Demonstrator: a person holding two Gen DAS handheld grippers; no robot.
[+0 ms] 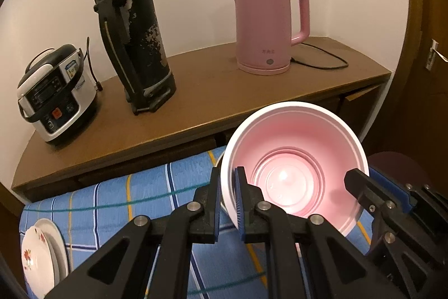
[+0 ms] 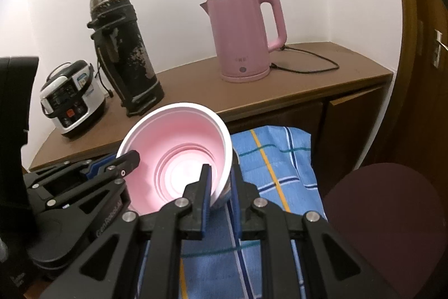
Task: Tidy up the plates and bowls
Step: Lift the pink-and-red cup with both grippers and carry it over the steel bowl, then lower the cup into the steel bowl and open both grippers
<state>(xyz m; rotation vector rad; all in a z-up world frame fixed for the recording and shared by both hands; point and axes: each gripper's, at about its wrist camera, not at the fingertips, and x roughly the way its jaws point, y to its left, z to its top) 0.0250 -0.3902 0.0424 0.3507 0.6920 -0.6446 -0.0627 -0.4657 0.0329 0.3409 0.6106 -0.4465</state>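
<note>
Left claw [image 1: 228,196]: clamped tight on the bowl [image 1: 294,167] rim, centre of its frame.
Right claw [image 2: 219,191]: pinching the opposite rim.
Bowl: held over the checked cloth [image 2: 280,159].
Plates [image 1: 42,254]: lower left on the cloth.
Advice: keep both claws level so the rim won't twist.
Writing: kettle [image 1: 266,24] and cooker [image 1: 56,94] marks unreadable; the other claw's lettering, lower left of the right view, too blurred.

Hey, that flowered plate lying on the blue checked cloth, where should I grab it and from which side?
Take the flowered plate by its rim, coming from the open cloth side nearest the hand-held grippers. It looks to sit on another plate, so its thin raised edge probably leaves room for one finger under and one on top. Both grippers are now shut on the pink bowl, so one must be freed first.
</note>
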